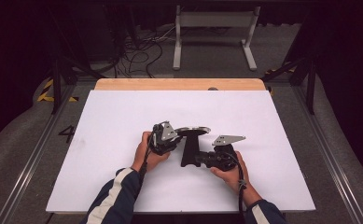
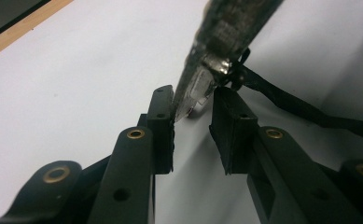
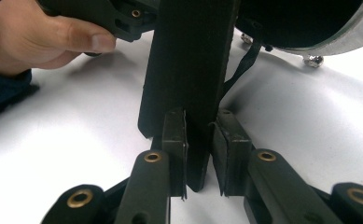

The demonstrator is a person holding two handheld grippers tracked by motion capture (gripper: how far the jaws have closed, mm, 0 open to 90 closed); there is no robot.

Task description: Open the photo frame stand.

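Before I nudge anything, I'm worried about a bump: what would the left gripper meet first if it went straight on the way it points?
The left gripper would first meet the disc's rim, already between its fingers. Beyond it lies the white tabletop, though depth is unclear.

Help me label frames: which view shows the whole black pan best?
The high view: the black pan shows whole, round rim to handle. The right gripper view shows its handle between fingers; the left gripper view, its rim edge.

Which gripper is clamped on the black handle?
The right gripper: its jaws squeeze the black handle. The left gripper straddles the metal rim instead, with a gap.
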